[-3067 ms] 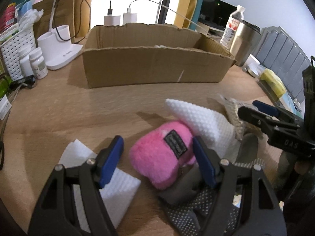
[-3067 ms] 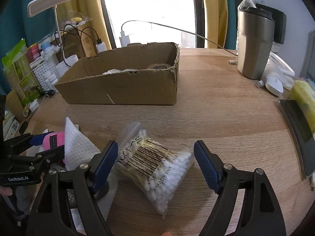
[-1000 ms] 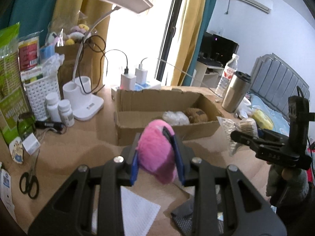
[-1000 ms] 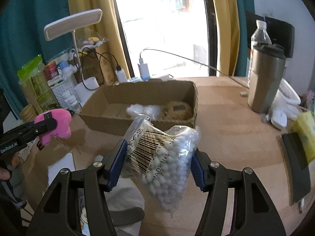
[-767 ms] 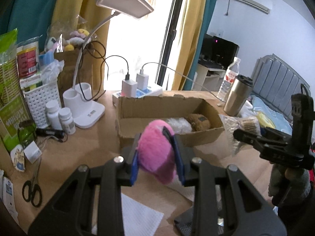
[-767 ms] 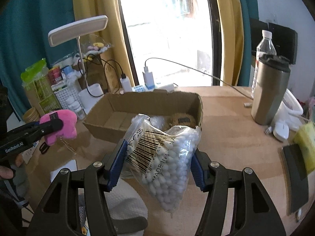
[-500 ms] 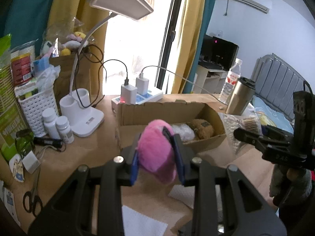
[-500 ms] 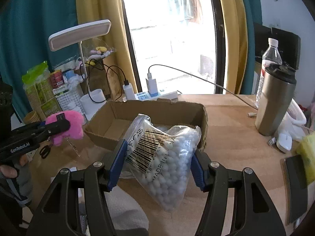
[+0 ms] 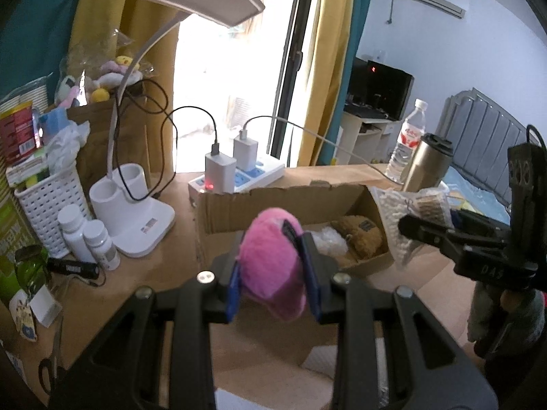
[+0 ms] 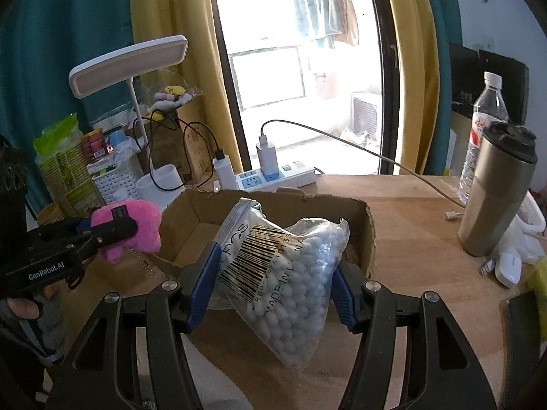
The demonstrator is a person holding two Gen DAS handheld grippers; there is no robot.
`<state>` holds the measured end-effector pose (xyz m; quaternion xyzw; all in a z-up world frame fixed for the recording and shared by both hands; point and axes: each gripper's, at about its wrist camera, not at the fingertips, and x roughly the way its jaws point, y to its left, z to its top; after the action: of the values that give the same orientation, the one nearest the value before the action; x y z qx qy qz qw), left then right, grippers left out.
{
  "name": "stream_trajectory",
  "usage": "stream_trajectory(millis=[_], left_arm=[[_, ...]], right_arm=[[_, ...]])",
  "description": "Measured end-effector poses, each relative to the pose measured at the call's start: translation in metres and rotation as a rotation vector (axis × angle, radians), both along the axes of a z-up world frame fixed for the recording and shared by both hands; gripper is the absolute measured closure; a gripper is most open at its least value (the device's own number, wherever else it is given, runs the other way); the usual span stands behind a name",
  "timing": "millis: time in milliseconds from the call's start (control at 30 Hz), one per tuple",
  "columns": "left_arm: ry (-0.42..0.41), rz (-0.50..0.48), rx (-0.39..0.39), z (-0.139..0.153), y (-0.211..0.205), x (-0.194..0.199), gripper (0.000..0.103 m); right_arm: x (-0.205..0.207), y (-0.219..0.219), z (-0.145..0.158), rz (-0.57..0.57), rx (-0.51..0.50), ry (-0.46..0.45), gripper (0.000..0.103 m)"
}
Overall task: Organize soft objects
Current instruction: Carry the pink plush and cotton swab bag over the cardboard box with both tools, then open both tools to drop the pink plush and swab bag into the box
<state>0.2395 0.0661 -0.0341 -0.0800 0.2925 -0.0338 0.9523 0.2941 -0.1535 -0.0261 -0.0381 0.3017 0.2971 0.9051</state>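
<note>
Left wrist view first: the left tool (image 9: 273, 282) is clamped on the pink plush toy (image 9: 270, 266), held up in the air above the desk (image 9: 136, 280). The cardboard box (image 9: 283, 205) lies straight ahead and below, its long axis running left to right across the view, with a brown plush (image 9: 359, 234) and a white bundle (image 9: 328, 239) already inside at its right end. To the right, the right tool (image 10: 273, 294) grips the bag of cotton swabs (image 10: 287, 273), hanging just before the box's near wall. Both tools look about equally near, each likely needing a short forward reach over the rim before letting go.
</note>
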Motion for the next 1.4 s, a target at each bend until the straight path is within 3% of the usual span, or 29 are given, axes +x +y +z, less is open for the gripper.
stream_trajectory(millis=[867,1067,1167,1267,1400], left_arm=[[0.070,0.001,-0.027,-0.035,0.018,0.044,0.069],[0.081,0.027,-0.031,-0.034,0.024,0.044,0.066],[0.073,0.037,-0.034,-0.031,0.028,0.041,0.050],[0.060,0.050,-0.041,-0.027,0.031,0.034,0.049],[0.050,0.068,-0.035,-0.022,0.035,0.025,0.049]], right_arm=[[0.038,0.049,-0.026,0.069,-0.016,0.049,0.039],[0.039,0.062,-0.032,0.089,-0.013,0.062,0.039],[0.040,0.065,-0.033,0.100,0.002,0.069,0.037],[0.041,0.069,-0.033,0.112,0.008,0.088,0.027],[0.037,0.069,-0.029,0.106,-0.001,0.079,0.027]])
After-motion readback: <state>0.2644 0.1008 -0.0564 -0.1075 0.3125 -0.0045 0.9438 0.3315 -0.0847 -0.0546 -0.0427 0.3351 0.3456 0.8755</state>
